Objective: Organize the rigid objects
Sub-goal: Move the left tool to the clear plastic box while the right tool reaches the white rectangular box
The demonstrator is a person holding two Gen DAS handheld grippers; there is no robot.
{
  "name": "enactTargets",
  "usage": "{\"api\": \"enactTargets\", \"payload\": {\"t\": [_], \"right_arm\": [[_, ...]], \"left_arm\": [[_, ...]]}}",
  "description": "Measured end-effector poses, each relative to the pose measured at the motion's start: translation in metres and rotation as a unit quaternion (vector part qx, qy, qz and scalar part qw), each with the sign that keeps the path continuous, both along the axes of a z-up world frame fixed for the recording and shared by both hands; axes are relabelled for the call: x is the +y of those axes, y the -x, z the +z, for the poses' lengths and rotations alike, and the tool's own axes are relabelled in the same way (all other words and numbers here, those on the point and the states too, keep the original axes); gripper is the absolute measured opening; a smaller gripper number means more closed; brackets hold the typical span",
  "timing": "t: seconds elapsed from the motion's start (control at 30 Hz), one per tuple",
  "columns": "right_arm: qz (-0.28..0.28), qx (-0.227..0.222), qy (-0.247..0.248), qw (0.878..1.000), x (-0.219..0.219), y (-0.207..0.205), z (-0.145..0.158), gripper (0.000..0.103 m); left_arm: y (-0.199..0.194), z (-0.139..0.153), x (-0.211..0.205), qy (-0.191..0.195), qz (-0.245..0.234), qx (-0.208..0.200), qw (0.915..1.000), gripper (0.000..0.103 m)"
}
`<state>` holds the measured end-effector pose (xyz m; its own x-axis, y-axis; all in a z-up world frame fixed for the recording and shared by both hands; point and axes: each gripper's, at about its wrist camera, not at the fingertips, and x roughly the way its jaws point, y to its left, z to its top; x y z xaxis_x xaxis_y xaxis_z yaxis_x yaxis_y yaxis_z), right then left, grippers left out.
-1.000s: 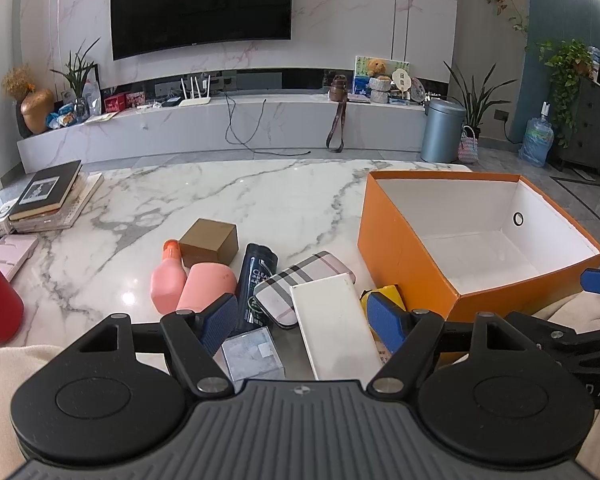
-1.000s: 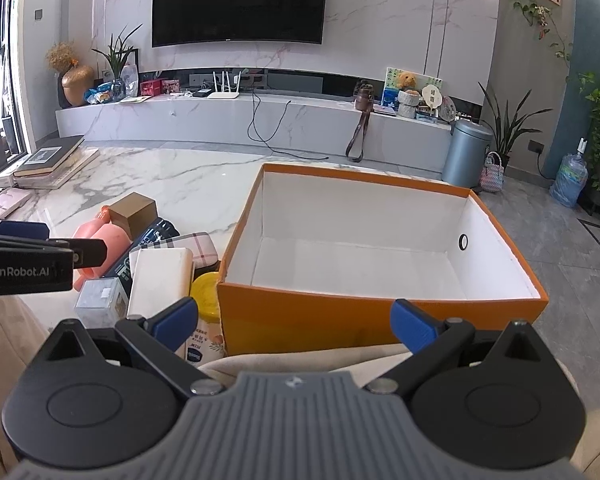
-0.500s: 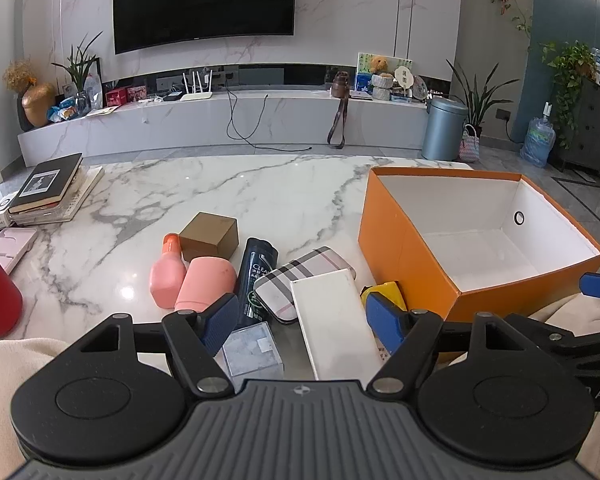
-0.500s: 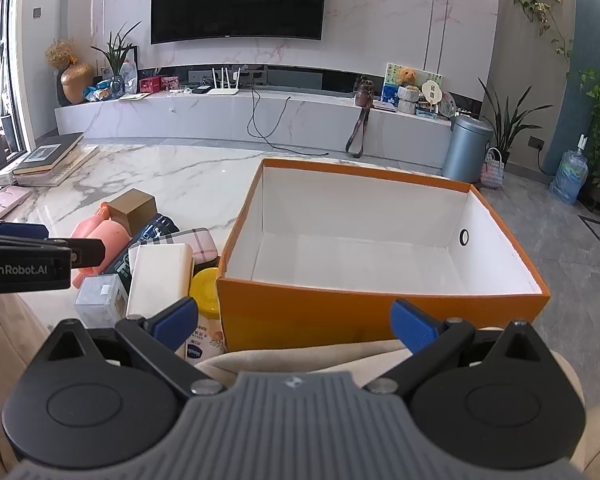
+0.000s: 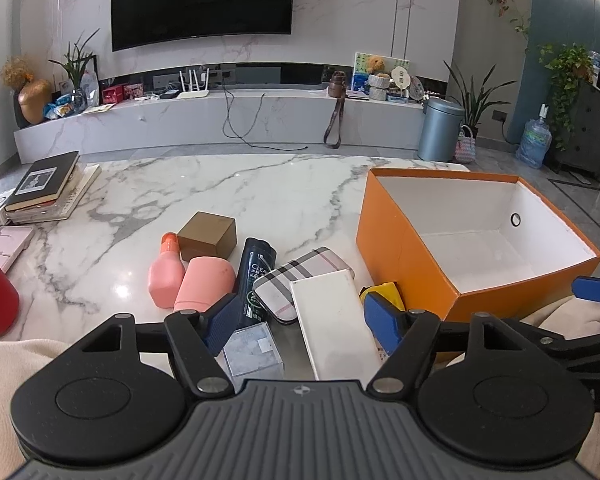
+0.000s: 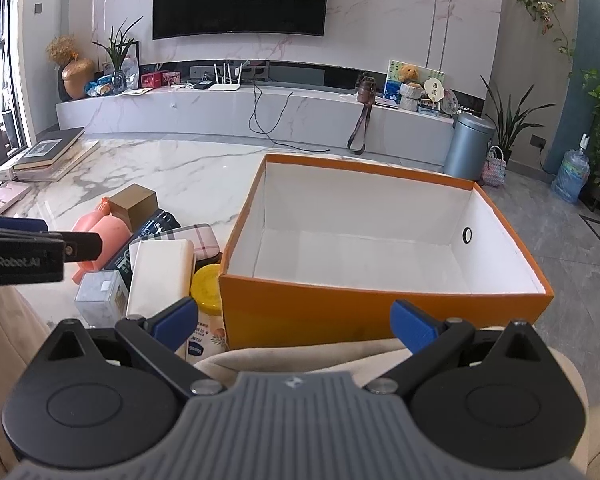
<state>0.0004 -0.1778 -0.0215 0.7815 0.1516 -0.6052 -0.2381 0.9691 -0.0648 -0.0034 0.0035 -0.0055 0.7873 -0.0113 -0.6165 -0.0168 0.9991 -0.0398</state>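
Left wrist view: the spread, empty left claw [image 5: 302, 316] frames a white flat box [image 5: 332, 320] on the marble surface [image 5: 220, 192], long axis toward 12 o'clock. Right wrist view: the right claw [image 6: 294, 322], spread and empty, faces the orange box [image 6: 380, 308]; clutter lies at 10 o'clock, likely nearer the left.

Open right gripper [image 6: 294, 318] hovering empty before orange box [image 6: 380, 308] on marble counter [image 6: 188, 172]. Left of box, touching clutter — white case [image 6: 162, 272], plaid case [image 6: 188, 238], yellow lid [image 6: 206, 288], clear cube [image 6: 100, 296], pink bottle [image 6: 108, 236], brown box [image 6: 134, 202]. Left gripper [image 6: 32, 252] at left edge — jaw state unclear.
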Motion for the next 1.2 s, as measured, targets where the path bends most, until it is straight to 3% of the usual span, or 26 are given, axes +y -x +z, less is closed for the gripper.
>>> {"api": "enactTargets", "payload": {"t": [0.17, 0.27, 0.4, 0.57, 0.7, 0.87, 0.93, 1.03, 1.2], "right_arm": [[0.05, -0.007, -0.025, 0.998, 0.004, -0.004, 0.001, 0.1], [0.081, 0.005, -0.019, 0.997, 0.017, -0.012, 0.003, 0.082], [0.12, 0.019, -0.022, 0.992, 0.037, -0.024, 0.009, 0.076], [0.172, 0.058, -0.018, 0.983, 0.074, -0.041, 0.009, 0.063], [0.188, 0.111, 0.004, 0.976, 0.105, -0.054, -0.008, 0.062], [0.176, 0.165, 0.031, 0.97, 0.126, -0.071, -0.032, 0.062], [0.167, 0.172, 0.044, 0.97, 0.13, -0.074, -0.037, 0.062], [0.167, 0.177, 0.062, 0.968, 0.133, -0.076, -0.04, 0.063], [0.159, 0.18, 0.073, 0.968, 0.137, -0.08, -0.044, 0.063]], "left_arm": [[-0.007, 0.003, 0.018, 0.013, -0.011, 0.024, 0.9996, 0.069], [-0.013, 0.003, 0.032, 0.031, -0.021, 0.047, 0.9982, 0.053], [-0.024, 0.005, 0.05, 0.022, -0.018, 0.066, 0.9974, 0.047], [-0.038, -0.002, 0.069, 0.036, -0.034, 0.114, 0.9923, 0.046], [-0.046, -0.015, 0.074, 0.048, -0.048, 0.149, 0.9865, 0.046], [-0.066, -0.029, 0.084, 0.094, -0.007, 0.194, 0.9765, 0.055], [-0.075, -0.035, 0.086, 0.104, 0.015, 0.218, 0.9702, 0.064], [-0.088, -0.046, 0.083, 0.124, 0.019, 0.254, 0.9589, 0.066], [-0.098, -0.057, 0.071, 0.1, 0.015, 0.262, 0.9597, 0.069]]}}
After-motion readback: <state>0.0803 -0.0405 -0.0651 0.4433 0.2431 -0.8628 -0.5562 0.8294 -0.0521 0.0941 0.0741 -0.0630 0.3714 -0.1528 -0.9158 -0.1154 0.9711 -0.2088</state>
